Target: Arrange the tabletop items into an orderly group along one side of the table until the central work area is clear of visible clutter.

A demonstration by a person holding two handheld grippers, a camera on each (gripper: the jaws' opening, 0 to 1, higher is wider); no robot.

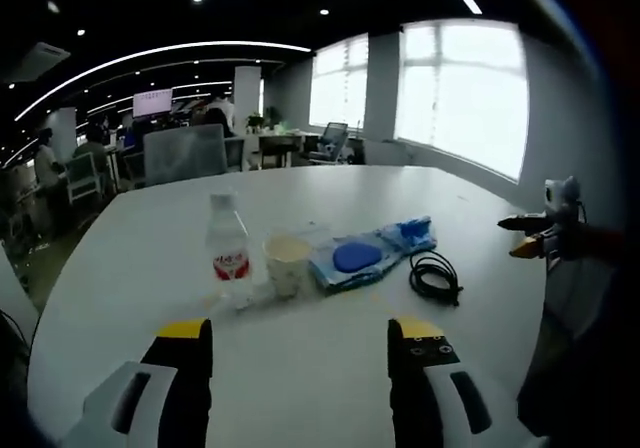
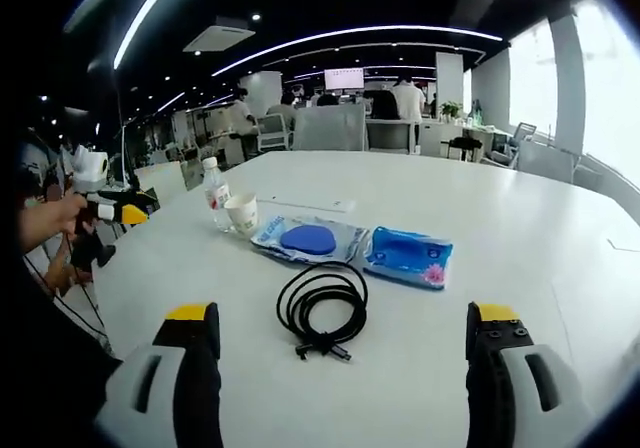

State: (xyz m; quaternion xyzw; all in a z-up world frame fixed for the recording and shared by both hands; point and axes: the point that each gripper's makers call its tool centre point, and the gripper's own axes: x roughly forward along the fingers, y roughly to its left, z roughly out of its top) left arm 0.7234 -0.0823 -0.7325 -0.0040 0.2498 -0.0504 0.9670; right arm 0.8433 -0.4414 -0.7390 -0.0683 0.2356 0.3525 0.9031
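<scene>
On the white table [image 1: 330, 368] stand a clear water bottle [image 1: 228, 248] with a red label and a paper cup [image 1: 287, 263] beside it. To their right lie two blue plastic packets [image 1: 372, 253] and a coiled black cable [image 1: 435, 275]. My left gripper [image 1: 300, 343] hovers open near the table's edge, short of the bottle and cup. The right gripper view has the cable [image 2: 322, 308] nearest, the two packets [image 2: 310, 239] [image 2: 408, 254] behind it, then the cup [image 2: 241, 213] and bottle [image 2: 214, 195]. My right gripper [image 2: 342, 333] is open above the table, nothing between its jaws.
A flat white sheet [image 2: 305, 204] lies further back on the table. Grey office chairs [image 1: 186, 152] stand at the far edge, with desks and seated people behind. Windows [image 1: 460, 93] line one wall. The other gripper [image 2: 118, 208] is held at the table's left side.
</scene>
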